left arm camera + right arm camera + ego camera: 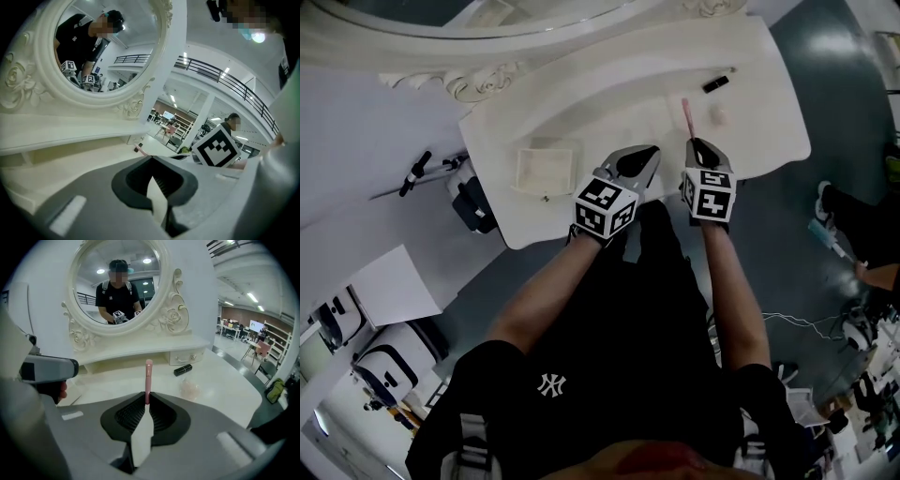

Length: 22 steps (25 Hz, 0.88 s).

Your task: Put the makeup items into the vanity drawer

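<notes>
In the head view the right gripper [697, 148] is holding a pink makeup brush [686, 114] above the tabletop [769, 122], right of the open drawer [546, 170], the left gripper view is showing the left gripper [154, 187] with jaws closed and empty, and the right gripper view is showing jaws clamping the brush.

- Slim pink stick [148, 380], perhaps a brush: near end pinched in the right gripper [148, 400], pointing away.
- Black tube [183, 370]: lying on the vanity top [225, 394].
- Pale puff [190, 387]: near the tube.
- Vanity drawer [525, 172]: pulled open.
</notes>
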Available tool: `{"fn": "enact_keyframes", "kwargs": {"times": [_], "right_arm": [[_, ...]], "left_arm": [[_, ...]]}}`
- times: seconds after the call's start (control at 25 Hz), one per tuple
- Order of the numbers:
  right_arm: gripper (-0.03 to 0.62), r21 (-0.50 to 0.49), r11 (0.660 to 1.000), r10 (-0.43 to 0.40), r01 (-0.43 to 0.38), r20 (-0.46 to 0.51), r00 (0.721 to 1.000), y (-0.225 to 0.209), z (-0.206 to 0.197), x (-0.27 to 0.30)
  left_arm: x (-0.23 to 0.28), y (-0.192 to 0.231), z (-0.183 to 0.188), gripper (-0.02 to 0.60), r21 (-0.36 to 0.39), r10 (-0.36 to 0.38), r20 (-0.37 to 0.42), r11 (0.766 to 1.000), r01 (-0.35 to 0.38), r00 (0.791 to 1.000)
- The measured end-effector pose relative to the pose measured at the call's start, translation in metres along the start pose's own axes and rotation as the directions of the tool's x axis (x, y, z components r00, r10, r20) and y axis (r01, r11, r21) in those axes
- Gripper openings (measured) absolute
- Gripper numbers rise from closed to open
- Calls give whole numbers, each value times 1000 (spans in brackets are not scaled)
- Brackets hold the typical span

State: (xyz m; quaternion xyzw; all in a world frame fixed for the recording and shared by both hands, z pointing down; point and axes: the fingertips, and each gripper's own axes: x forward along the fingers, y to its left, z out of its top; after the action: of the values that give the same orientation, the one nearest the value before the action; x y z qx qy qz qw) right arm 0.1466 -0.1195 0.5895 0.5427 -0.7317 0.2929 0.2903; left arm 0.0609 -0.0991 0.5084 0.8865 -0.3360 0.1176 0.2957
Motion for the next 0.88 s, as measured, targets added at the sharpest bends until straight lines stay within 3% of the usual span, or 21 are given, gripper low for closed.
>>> {"fn": "enact_keyframes", "kwargs": {"times": [0.28,0.48,0.6,0.88], "right_arm": [[55,-63,991,125,-120,76,989,69,13,-24],[55,-167,955,263,-245,96,960,138,13,-31],[55,-231,919,342,-319,64,938,183,10,-32],[55,-406,797,467,-446,-53,883,270,-7,-25]], "left_arm": [[-45,0,0,0,19,12,33,1000,-13,999],[-85,12,-4,0,18,58,65,998,-59,996],[-110,24,-6,0,7,97,88,995,-98,991],[-166,53,-11,0,-26,186,129,983,-184,974]]}}
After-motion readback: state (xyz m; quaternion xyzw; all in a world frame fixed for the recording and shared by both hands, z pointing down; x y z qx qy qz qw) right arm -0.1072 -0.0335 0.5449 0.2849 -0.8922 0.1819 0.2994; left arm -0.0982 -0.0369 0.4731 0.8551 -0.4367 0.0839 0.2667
